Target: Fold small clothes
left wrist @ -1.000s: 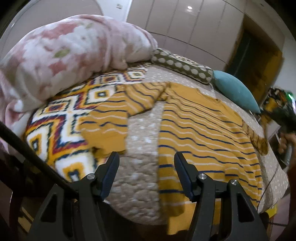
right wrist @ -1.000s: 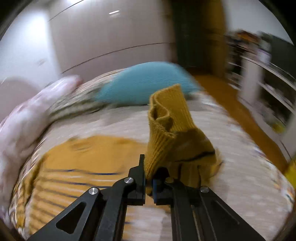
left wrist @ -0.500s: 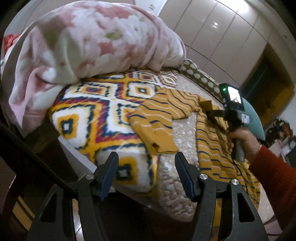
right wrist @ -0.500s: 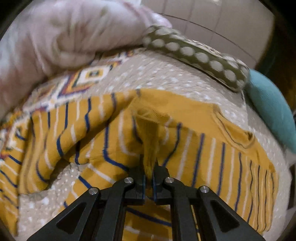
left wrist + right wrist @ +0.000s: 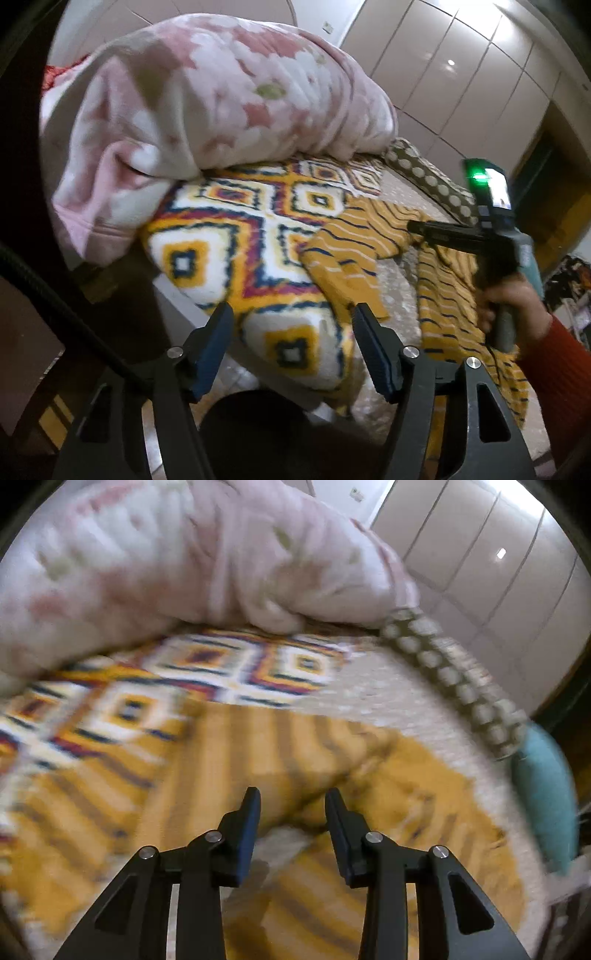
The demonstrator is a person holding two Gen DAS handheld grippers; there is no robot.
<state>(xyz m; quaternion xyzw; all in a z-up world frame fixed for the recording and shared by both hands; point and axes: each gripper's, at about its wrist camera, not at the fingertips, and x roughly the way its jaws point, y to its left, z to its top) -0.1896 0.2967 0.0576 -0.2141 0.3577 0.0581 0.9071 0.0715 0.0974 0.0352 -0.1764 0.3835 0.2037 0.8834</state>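
Hovering over the bed, you are holding both tools with their jaws apart and nothing between them. The left gripper (image 5: 291, 343) is hanging off the near edge of the mattress, its gap framing the patterned blanket (image 5: 229, 251) and, at about one o'clock from its tips, the cuff end of the sweater's left sleeve (image 5: 347, 266). That spread stance suits a coming pinch on the sleeve, as I judge it. The right gripper (image 5: 291, 812) is sitting low over the shoulder region of the striped mustard sweater (image 5: 369, 782), fingers parted on either side of a raised ridge of knit; whether the pads are touching the cloth is blurred beyond telling.

The sweater is lying spread across the quilted bedcover (image 5: 402, 288), body running toward four o'clock in the left view, the sleeve angled out toward nine o'clock onto the blanket. It is lying mostly flat, so the folding looks barely begun.

Your right hand (image 5: 513, 306) and red cuff are covering part of the sweater's body. The far sleeve and hem are cut off or hidden. The pink floral duvet (image 5: 221, 96) is heaped at eleven o'clock, the dotted pillow (image 5: 428, 181) and teal cushion (image 5: 546, 794) beyond. Motion blur is smearing the stripes in the right view.
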